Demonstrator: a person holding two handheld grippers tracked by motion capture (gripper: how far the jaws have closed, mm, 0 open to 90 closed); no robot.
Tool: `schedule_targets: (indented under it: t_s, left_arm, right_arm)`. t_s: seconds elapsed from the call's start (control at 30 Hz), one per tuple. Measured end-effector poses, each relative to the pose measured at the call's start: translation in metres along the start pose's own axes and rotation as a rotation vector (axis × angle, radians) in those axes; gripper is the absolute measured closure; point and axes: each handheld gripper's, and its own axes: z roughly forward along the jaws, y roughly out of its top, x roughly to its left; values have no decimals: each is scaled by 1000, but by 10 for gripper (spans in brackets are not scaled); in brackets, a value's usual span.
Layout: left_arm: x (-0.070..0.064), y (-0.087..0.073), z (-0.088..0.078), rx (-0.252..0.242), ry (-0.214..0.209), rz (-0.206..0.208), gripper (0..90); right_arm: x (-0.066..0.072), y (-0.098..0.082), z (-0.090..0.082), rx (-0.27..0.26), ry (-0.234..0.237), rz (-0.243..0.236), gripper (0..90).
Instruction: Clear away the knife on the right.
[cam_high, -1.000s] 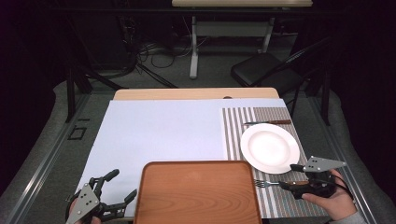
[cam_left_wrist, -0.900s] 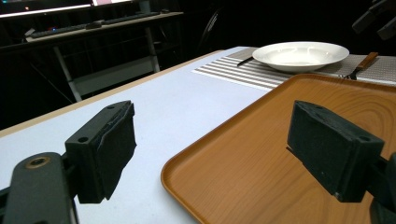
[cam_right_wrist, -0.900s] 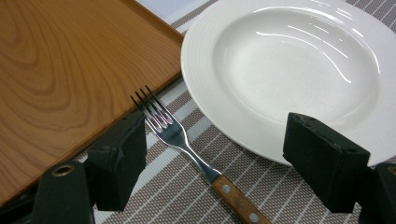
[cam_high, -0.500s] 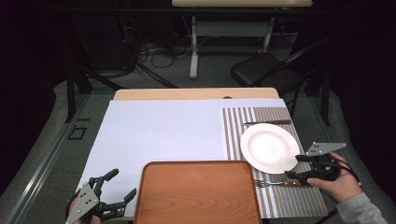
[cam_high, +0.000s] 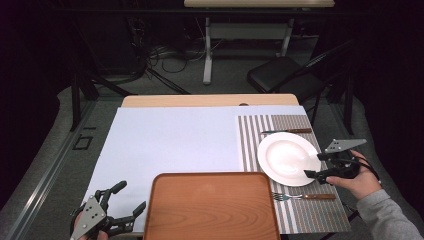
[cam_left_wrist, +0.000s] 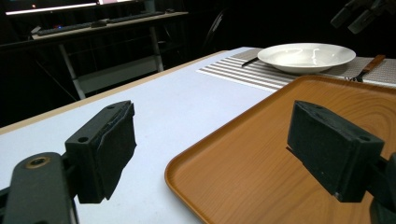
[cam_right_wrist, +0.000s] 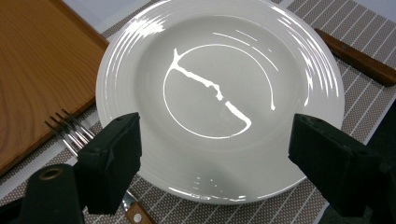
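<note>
The white plate (cam_high: 289, 158) is seen on the striped placemat (cam_high: 255, 131) at the right of the surface, with a fork (cam_high: 303, 196) just near of it. The right claw (cam_high: 316, 166) is held at the plate's right rim, its jaws wide apart and just opened further, nothing gripped. The left claw (cam_high: 124, 198) is held open beside the wooden tray (cam_high: 210, 210), empty.

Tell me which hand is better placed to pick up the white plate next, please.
Probably the right. The right tool hovers at the rim of the white plate, jaws open toward it and nothing between them. The left tool sits open at the near left corner, beyond the wooden tray.
</note>
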Motion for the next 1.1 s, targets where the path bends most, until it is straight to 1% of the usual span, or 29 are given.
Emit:
schedule_targets:
  t_s: [0.1,0.13,0.2,0.27,0.33,0.37,0.47,0.53,0.57,0.6,0.63,0.67,0.73,0.77,0.8,0.97,1.03,1.1]
  left_arm:
    - [0,0,0,0,1,-1,151]
    - [0,0,0,0,1,-1,152]
    - [0,0,0,0,2,-2,152]
    - [0,0,0,0,2,-2,152]
    - [0,0,0,0,1,-2,152]
    - [0,0,0,0,1,-2,152]
    - [0,-1,0,2,1,-3,152]
    - [0,-1,1,4,1,-1,151]
    - [0,-1,1,4,1,-1,151]
    - [1,-1,1,5,1,1,151]
    - [1,-1,1,5,2,-2,151]
    - [1,-1,1,6,2,-7,151]
    - [1,-1,1,9,3,-9,152]
    - [1,-2,2,11,4,-11,152]
    - [1,-2,2,12,3,-10,151]
    - [2,-2,3,17,2,-11,152]
    - [2,-2,3,18,2,-13,151]
    - [2,-3,3,20,2,-13,151]
  right_arm:
    - [-3,7,3,-2,-1,-23,155]
    - [-3,7,3,-2,-1,-23,155]
    - [-6,13,5,-11,-10,-35,152]
    - [-9,18,6,-13,-7,-46,152]
    - [-11,22,7,-11,-10,-39,153]
    - [-16,27,8,-11,-13,-32,155]
    - [-23,35,10,-16,-9,-12,160]
    - [-27,41,11,-8,-8,-16,174]
    - [-29,44,12,-8,-6,-10,176]
    - [-29,44,12,-8,-6,-10,176]
    - [-35,50,14,-7,2,-3,178]
    - [-37,52,15,-4,4,0,181]
    - [-42,58,18,10,4,-5,182]
    - [-42,58,18,10,4,-5,182]
    - [-45,63,22,18,5,-10,188]
    - [-52,73,35,46,1,-9,187]
    - [-54,77,40,52,-2,0,189]
    - [-56,80,44,55,-6,-2,189]
